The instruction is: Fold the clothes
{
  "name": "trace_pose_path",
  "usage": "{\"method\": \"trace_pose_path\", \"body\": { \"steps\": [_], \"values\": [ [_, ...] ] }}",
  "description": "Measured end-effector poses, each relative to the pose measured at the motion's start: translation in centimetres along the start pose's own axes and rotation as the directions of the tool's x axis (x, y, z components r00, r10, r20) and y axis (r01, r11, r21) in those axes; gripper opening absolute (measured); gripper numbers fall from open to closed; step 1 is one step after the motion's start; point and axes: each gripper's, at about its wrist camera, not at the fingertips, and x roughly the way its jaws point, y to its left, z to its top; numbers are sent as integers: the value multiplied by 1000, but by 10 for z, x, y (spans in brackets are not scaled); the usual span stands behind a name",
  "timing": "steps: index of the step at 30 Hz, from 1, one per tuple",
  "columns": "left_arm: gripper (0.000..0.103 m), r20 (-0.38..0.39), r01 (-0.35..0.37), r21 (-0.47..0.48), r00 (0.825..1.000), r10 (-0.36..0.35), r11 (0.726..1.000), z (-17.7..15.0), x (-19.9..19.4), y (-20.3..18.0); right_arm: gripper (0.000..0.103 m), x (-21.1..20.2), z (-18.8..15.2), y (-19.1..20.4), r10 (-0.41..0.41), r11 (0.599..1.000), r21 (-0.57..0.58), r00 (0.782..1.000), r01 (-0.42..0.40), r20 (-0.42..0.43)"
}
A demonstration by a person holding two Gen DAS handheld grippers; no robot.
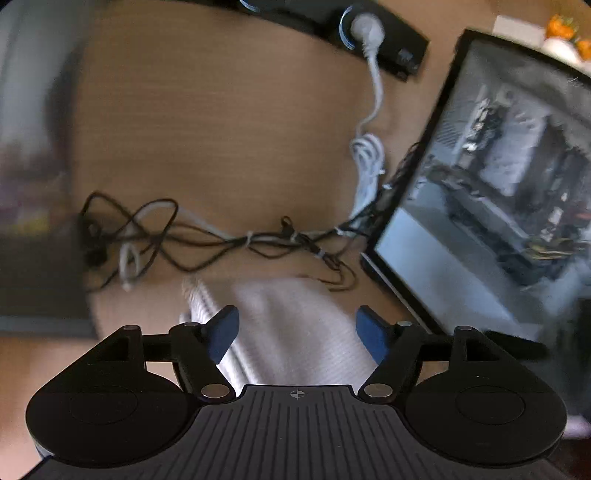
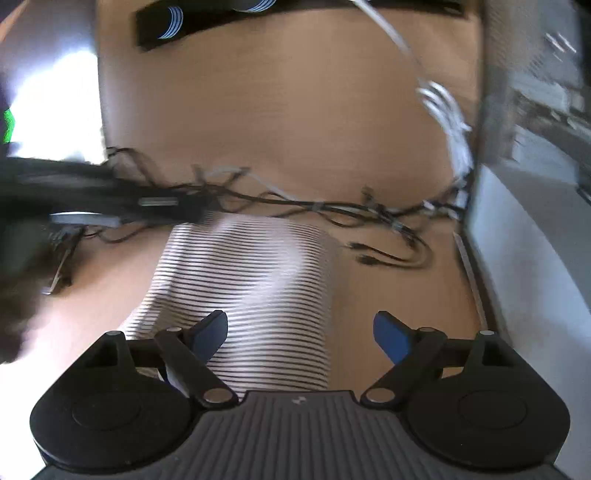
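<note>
Claws number two, both spread wide and grasping nothing: the left claw (image 1: 297,332) and the right claw (image 2: 301,338) each hang above one white, black-striped knit garment (image 2: 251,288) lying on the tan wooden worktop (image 2: 258,122). Motion blur washes out its stripes in the left view. Beyond it sprawls one tangle of black and white cables (image 1: 207,236); a dark-framed monitor (image 1: 491,177) stands at right, cut off.

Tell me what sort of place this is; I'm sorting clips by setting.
Probably a home or office desk: a wooden tabletop with a monitor, tangled cables and a power strip. A striped garment lies below both open claws.
</note>
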Motion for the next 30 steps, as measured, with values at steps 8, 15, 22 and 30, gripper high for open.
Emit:
{"method": "trace_pose_path", "body": {
  "steps": [8, 15, 22, 30],
  "values": [
    [76, -155, -26, -46, 988, 18, 999, 0, 79, 32, 88, 34, -20, 59, -50, 972, -229, 999, 48, 1],
    [76, -124, -35, -60, 992, 27, 998, -1, 55, 26, 89, 18, -6, 31, 65, 989, -131, 997, -70, -44],
    [96, -115, 6, -84, 993, -15, 996, -31, -18, 2, 92, -1, -25, -35, 98, 966, 247, 991, -73, -89],
    [54, -219, 85, -288, 964, -152, 954, -65, -23, 19, 64, 13, -35, -31, 181, 915, 380, 980, -139, -79]
  ]
}}
